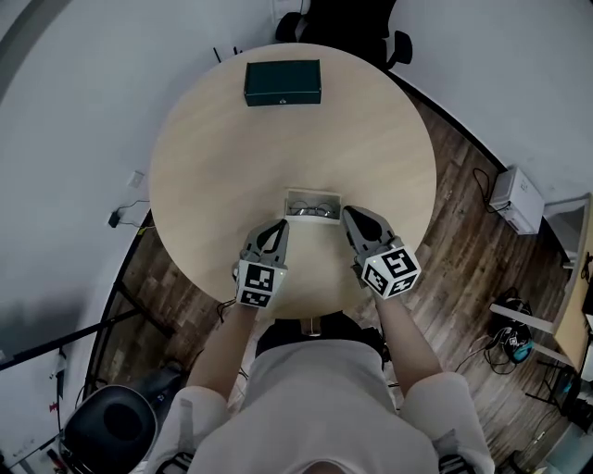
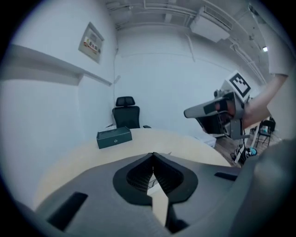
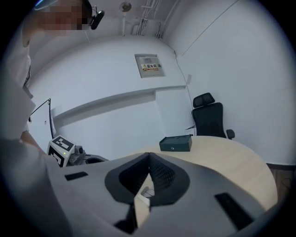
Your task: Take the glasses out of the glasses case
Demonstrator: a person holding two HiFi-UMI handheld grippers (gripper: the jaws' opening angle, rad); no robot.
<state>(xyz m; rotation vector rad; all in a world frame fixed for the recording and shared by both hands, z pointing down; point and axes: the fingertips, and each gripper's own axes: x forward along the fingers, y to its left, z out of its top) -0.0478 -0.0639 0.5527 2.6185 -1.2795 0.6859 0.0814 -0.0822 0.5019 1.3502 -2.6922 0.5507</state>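
Note:
A small white open box [image 1: 313, 196] holding a pair of glasses [image 1: 312, 211] sits on the round wooden table [image 1: 213, 157], near its front edge. A closed dark green case [image 1: 283, 82] lies at the far side, also seen as the green case [image 2: 114, 137] and the green case [image 3: 175, 143]. My left gripper [image 1: 277, 226] hangs just left of the white box and my right gripper [image 1: 351, 216] just right of it, both raised off the table. In each gripper view the jaw tips meet, the left gripper [image 2: 153, 154] and the right gripper [image 3: 148, 154] both shut with nothing held.
A black office chair [image 1: 347, 23] stands behind the table's far edge. Dark wood floor [image 1: 454, 231] surrounds the table, with a white unit [image 1: 517, 199] and cables at the right. The person's body is close to the front edge.

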